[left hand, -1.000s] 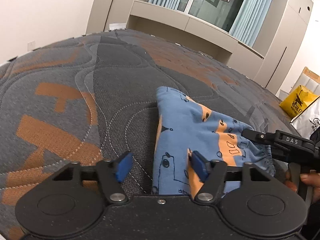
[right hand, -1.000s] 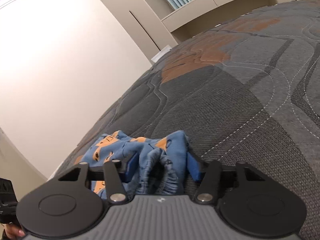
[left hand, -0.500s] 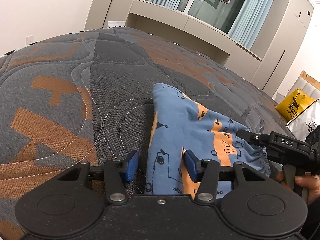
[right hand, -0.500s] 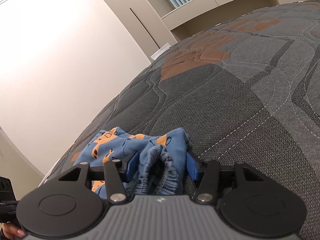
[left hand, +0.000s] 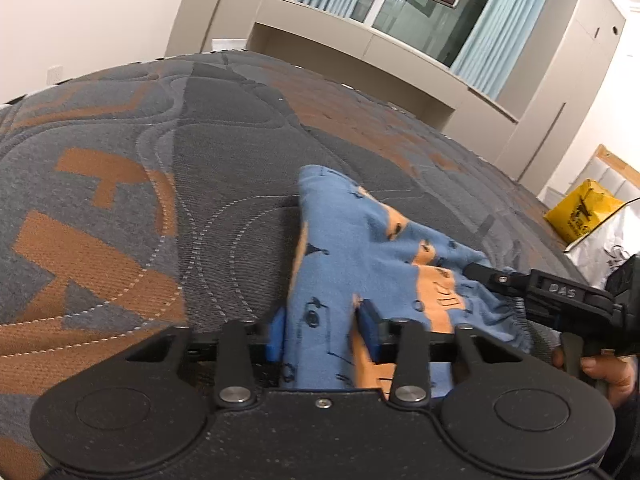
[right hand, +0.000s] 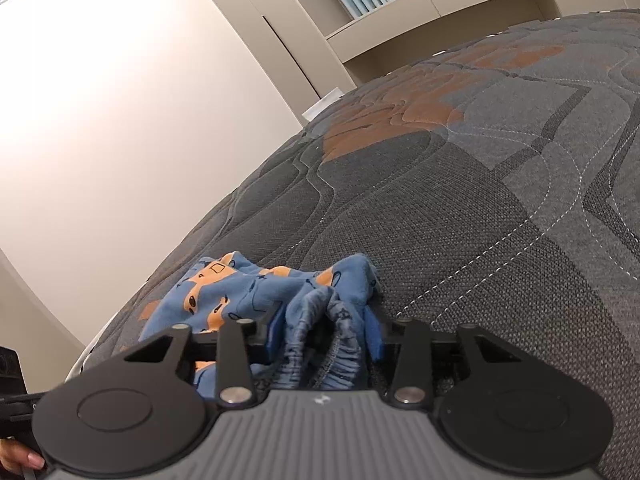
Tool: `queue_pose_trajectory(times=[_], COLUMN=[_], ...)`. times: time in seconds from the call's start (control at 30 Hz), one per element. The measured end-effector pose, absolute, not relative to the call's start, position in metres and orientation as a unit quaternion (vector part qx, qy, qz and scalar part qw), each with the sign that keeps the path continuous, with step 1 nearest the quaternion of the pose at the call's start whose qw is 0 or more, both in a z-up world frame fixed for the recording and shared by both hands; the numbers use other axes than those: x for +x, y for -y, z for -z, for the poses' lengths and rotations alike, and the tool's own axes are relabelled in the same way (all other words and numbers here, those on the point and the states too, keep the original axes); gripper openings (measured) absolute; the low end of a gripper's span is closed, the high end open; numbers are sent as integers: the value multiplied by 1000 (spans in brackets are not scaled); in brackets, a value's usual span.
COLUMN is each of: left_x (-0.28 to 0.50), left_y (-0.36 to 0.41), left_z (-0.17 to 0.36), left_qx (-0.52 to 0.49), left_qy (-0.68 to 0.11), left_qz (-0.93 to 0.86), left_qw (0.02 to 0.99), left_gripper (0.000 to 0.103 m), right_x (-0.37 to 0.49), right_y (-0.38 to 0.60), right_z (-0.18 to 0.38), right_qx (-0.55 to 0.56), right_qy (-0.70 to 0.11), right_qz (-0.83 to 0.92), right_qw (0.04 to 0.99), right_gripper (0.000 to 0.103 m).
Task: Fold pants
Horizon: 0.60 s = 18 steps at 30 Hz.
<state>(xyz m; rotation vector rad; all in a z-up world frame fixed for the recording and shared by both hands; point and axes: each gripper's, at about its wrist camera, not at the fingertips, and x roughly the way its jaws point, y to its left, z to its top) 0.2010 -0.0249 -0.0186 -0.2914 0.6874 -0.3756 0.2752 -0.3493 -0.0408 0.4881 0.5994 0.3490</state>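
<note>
My left gripper point(left hand: 322, 334) and right gripper point(right hand: 324, 340) are both closing on the soft printed pants point(left hand: 344, 248), gathered waistband point(right hand: 320, 320) bunched between my right pads.

Legible marking: "DAS" in pale letters on the black body of the right gripper point(left hand: 472, 270). Yellow bag point(left hand: 582, 210) carries dark print, not readable. Nothing else legible.
</note>
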Motion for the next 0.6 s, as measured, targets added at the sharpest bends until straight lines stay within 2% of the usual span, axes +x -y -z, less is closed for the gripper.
queue_pose_trajectory(times=[0.2, 0.4, 0.6], left_x=[202, 221, 269], left_y=[28, 22, 0], left_z=[12, -14, -33], left_qx=[-138, -111, -121], left_qy=[-322, -288, -277], left_qz=[189, 202, 176], left_qw=[917, 930, 937], left_gripper=[21, 18, 18], right_x=[266, 270, 321], right_y=[342, 318, 297], right_z=[35, 5, -30], right_qx=[218, 156, 147], right_qy=[-274, -249, -226], right_qz=[-155, -143, -162], right_qw=[924, 945, 949], right_gripper=[28, 25, 25])
